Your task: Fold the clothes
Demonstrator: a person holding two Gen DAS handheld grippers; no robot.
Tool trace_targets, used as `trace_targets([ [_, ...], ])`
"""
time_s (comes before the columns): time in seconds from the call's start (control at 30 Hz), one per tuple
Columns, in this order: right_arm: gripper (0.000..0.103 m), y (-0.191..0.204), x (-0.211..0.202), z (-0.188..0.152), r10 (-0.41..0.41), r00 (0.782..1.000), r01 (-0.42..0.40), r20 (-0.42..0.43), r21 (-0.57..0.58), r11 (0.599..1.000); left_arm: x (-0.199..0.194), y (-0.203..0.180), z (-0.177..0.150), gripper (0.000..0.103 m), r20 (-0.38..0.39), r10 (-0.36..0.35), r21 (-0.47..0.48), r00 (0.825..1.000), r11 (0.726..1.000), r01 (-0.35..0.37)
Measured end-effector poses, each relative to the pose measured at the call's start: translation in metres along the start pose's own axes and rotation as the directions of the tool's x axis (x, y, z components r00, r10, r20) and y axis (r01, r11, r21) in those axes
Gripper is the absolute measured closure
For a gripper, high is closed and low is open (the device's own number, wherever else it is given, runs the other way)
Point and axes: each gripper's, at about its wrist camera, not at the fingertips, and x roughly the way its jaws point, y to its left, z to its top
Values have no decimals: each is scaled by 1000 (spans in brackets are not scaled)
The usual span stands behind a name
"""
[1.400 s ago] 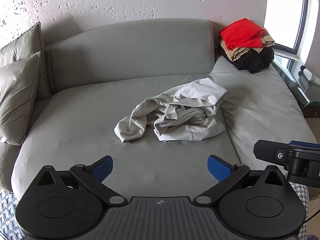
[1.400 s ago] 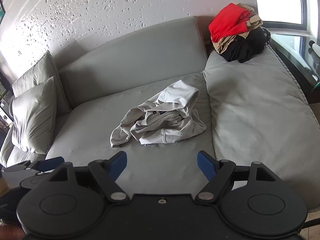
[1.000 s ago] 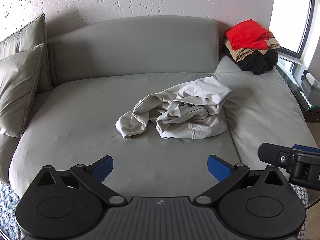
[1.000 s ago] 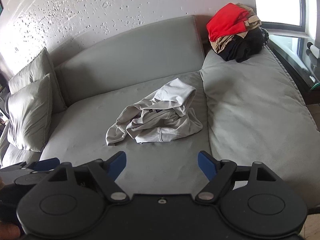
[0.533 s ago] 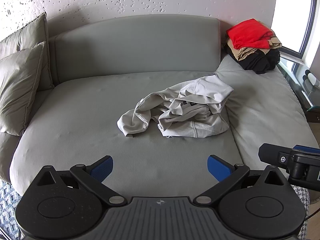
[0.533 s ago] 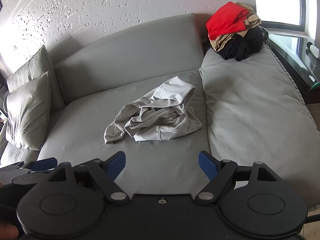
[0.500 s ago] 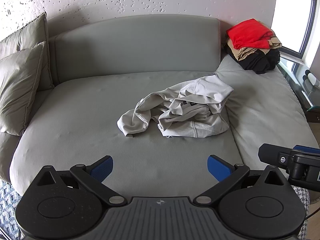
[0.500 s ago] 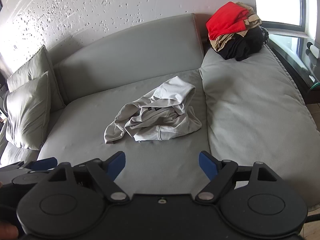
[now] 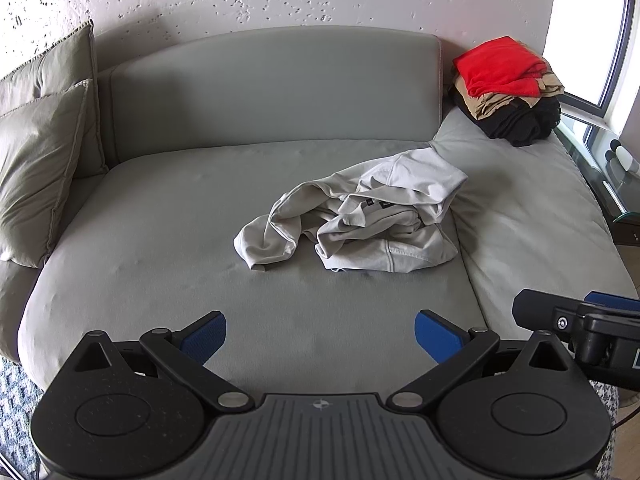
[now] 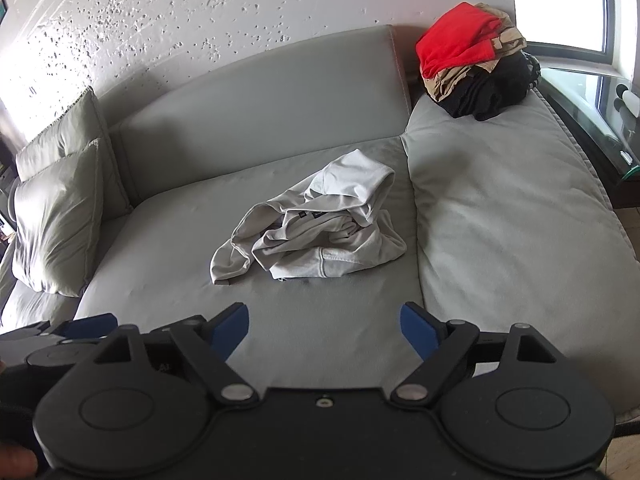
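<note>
In the left wrist view, a crumpled pale grey sweatshirt [image 9: 360,224] is seen lying unfolded on the seat of the grey upholstered sofa [image 9: 160,240], well ahead of the left gripper [image 9: 320,336], whose jaws are spread with nothing between them. A stack of red, tan and black clothes [image 9: 508,92], possibly already folded, is set at the far corner. In the right wrist view, the right gripper [image 10: 324,330] is likewise released and empty, its jaws having just been opening; the sweatshirt [image 10: 320,232] is untouched, so its folding is judged not yet begun.

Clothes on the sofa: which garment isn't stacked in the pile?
The light grey garment, crumpled alone mid-sofa; the red, tan and black ones are stacked in the corner.
</note>
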Motion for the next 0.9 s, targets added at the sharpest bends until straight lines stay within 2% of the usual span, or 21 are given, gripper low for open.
trace_targets([
  [0.8, 20, -2, 1, 1, -4, 1000, 4, -5, 6, 1000, 2, -1, 0, 1, -7, 7, 3, 1000, 1000, -7],
  [0.9, 20, -3, 1, 1, -4, 1000, 4, 2, 17, 1000, 6, 0, 0, 1, -17, -9, -6, 1000, 1000, 9],
])
